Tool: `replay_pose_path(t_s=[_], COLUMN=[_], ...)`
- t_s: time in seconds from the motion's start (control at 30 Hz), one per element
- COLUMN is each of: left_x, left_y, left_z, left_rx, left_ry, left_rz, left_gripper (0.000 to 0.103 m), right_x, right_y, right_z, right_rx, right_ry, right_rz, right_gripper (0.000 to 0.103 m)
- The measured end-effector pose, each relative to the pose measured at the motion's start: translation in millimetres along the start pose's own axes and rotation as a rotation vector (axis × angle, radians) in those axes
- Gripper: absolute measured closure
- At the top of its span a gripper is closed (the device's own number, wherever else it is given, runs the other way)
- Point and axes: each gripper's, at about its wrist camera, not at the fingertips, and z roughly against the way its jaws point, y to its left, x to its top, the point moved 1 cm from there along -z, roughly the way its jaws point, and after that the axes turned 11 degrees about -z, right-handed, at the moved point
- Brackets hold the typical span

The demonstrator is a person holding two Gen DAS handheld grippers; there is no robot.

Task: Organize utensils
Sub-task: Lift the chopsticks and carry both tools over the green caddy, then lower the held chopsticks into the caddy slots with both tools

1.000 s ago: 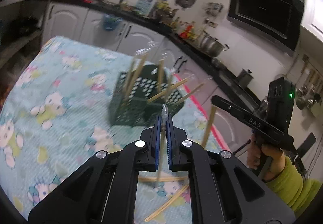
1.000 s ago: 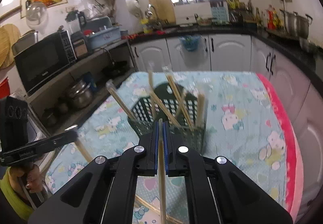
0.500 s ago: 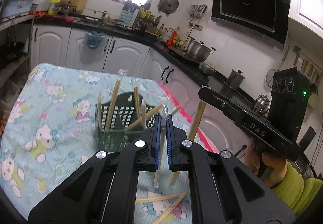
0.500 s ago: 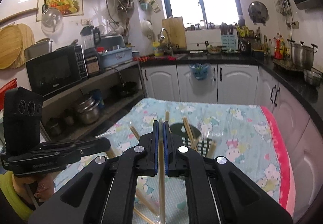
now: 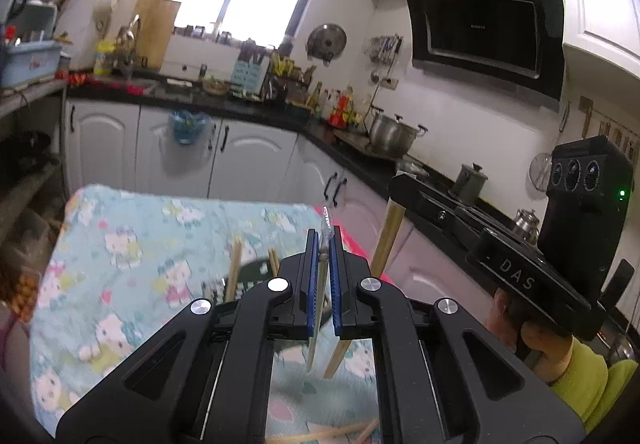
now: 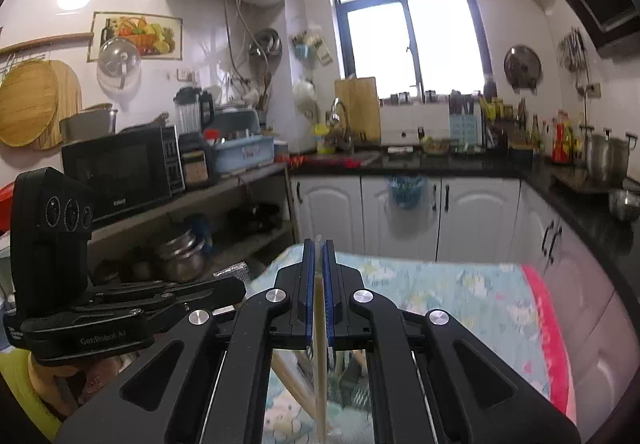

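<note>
Both hand-held grippers raised above the table [image 5: 120, 228], covered in a pale blue cartoon-print cloth, each loaded. Left hand-held gripper [image 5: 324, 244]: blue pads narrowed onto a slim chopstick in a clear plastic sleeve [image 5: 326, 222], sleeve tip poking out at 12 o'clock, shaft hanging down through the gap toward 6. Right hand-held gripper [image 6: 319, 256]: pads pinched nearly together on a bare pale wooden chopstick [image 6: 319, 364], long axis running 12 to 6, lower end dropping out of frame.

Dark green perforated plastic utensil basket [image 5: 252, 280] on the cloth, mostly hidden behind the left fingers; only a sliver of the rim visible at about 9 o'clock from those fingertips, with two wooden sticks [image 5: 234, 268] leaning up out of it. In the right wrist view, only a dark blurred patch below the fingers at 6 o'clock; too smeared to call for certain. A few loose wooden chopsticks [image 5: 340, 432] lying flat on the cloth at 6 o'clock.

Deciding relation, as a judgement: basket below and slightly ahead of both tools, so next move a descent with each stick kept near vertical, tip first. Left seemingly closer. Risk: clipping the leaning sticks already in there.
</note>
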Motion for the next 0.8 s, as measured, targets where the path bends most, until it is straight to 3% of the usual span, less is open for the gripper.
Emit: replay_pose_path(t_s=[0.47, 0.8], left_x=[63, 66], left_y=[18, 32], left_z=[16, -5], left_rx=[0.11, 0.197], left_ry=[-0.104, -0.121], left_rz=[-0.065, -0.083], left_gripper=[0.1, 0.1], right_x=[64, 77], right_y=[17, -4], right_z=[-19, -46], right_rx=[-0.008, -0.042], right_ry=[-0.128, -0.171], right_rz=[0.063, 0.035], right_gripper=[0.098, 0.098])
